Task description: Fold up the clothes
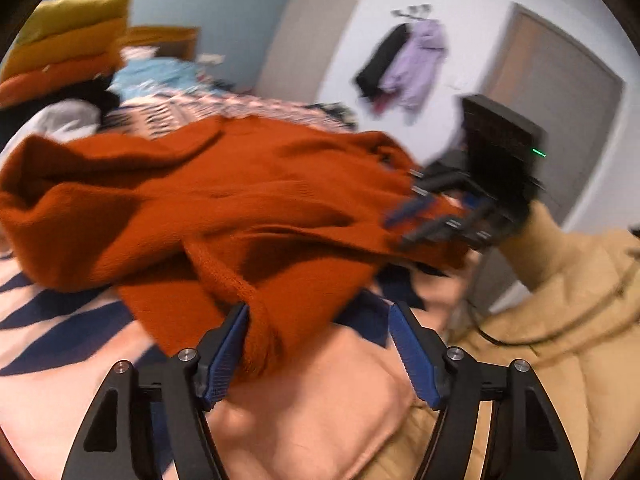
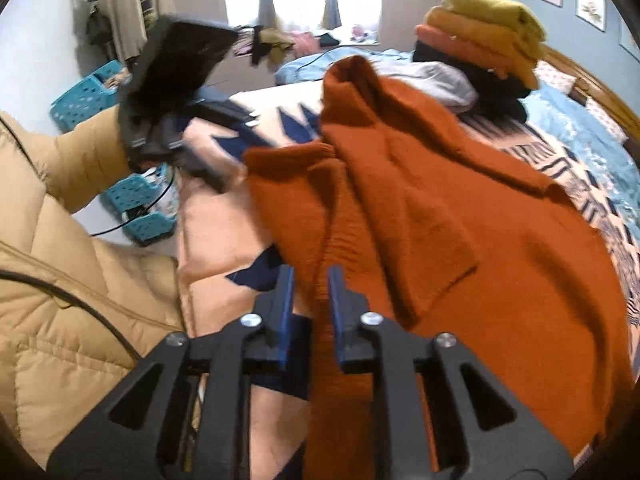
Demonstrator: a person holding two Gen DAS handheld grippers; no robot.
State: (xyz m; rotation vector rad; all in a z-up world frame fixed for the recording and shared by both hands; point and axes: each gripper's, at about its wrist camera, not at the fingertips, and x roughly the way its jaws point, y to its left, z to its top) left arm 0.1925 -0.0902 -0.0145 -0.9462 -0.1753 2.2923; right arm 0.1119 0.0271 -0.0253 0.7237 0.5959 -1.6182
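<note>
A rust-orange knitted sweater (image 1: 208,196) lies crumpled on the patterned bed cover (image 1: 60,332); it fills the right wrist view (image 2: 460,216) too. My left gripper (image 1: 318,312) is open, one blue pad touching a hanging edge of the sweater; it also shows blurred at the left of the right wrist view (image 2: 224,152). My right gripper (image 2: 312,276) is shut on a ribbed edge of the sweater; it shows in the left wrist view (image 1: 416,216), at the sweater's right end.
A stack of folded yellow and orange clothes (image 2: 484,28) sits on dark and grey garments near the headboard. Teal baskets (image 2: 140,204) stand on the floor beside the bed. Clothes hang on a wall hook (image 1: 404,64). The person's tan jacket (image 2: 48,280) is close.
</note>
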